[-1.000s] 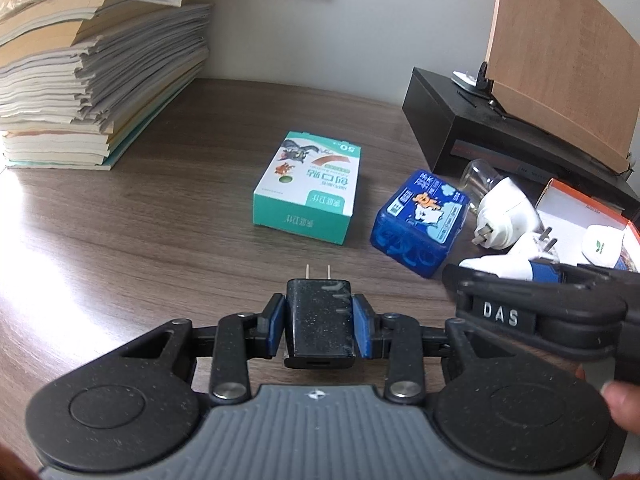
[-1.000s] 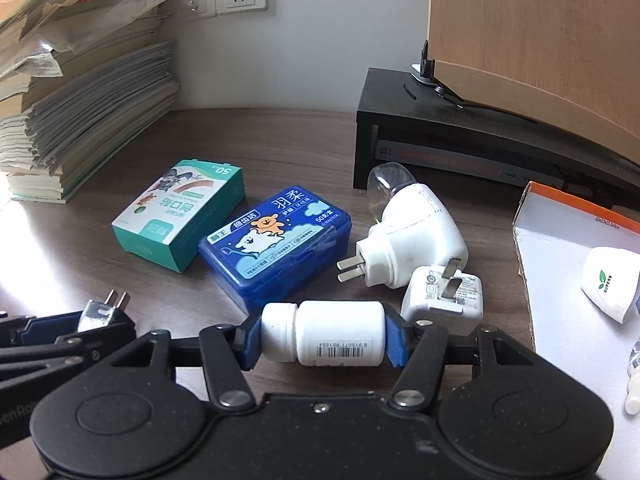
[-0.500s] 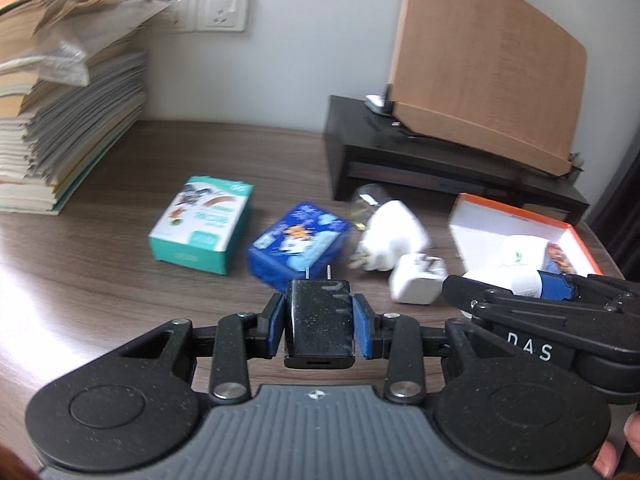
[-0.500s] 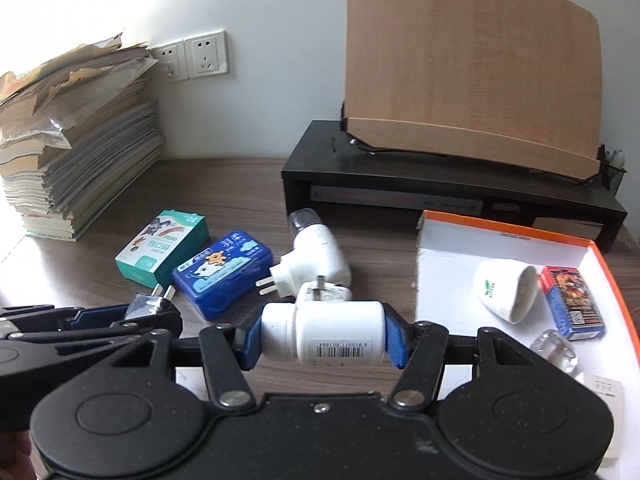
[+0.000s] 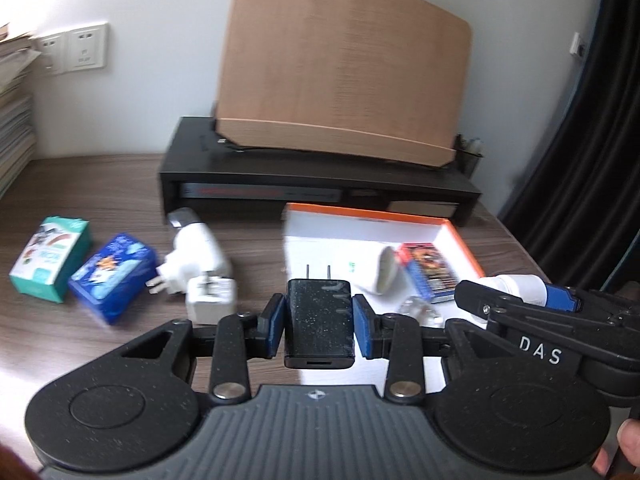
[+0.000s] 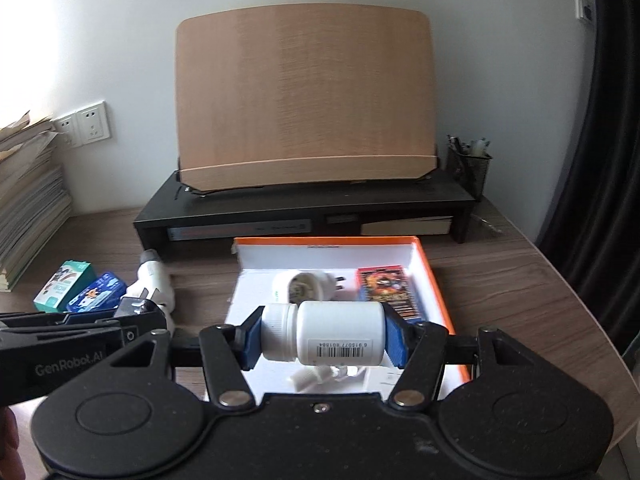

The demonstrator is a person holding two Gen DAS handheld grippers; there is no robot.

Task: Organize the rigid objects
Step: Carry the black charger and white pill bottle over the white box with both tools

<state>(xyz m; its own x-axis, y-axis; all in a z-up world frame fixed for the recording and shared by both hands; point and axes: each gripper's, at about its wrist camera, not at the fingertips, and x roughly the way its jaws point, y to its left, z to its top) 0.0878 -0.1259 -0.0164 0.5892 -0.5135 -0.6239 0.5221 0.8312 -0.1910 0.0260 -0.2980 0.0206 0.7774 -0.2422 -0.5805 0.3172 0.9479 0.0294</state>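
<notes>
My left gripper [image 5: 319,322] is shut on a black plug charger [image 5: 319,320], prongs pointing away, held over the near left edge of the orange-rimmed white box [image 5: 460,240]. My right gripper [image 6: 322,338] is shut on a white pill bottle [image 6: 328,336] lying sideways, above the box [image 6: 430,276]. The box holds a white plug-in device [image 6: 304,286], a red card pack [image 6: 386,286] and small clear and white pieces. On the desk left of the box lie a white plug-in lamp [image 5: 196,248], a white charger cube [image 5: 210,296], a blue box [image 5: 114,276] and a teal box [image 5: 50,266].
A black monitor riser [image 6: 304,204] carrying a tilted wooden board [image 6: 304,100] stands behind the box. A paper stack [image 6: 28,200] sits at far left, a mesh pen cup [image 6: 468,172] at the back right. The desk's curved right edge [image 6: 608,320] is close. A hand [image 5: 624,448] shows at lower right.
Both grippers have swung right and risen, from above the loose items on the left to above the orange-rimmed box. Each still holds its object.
</notes>
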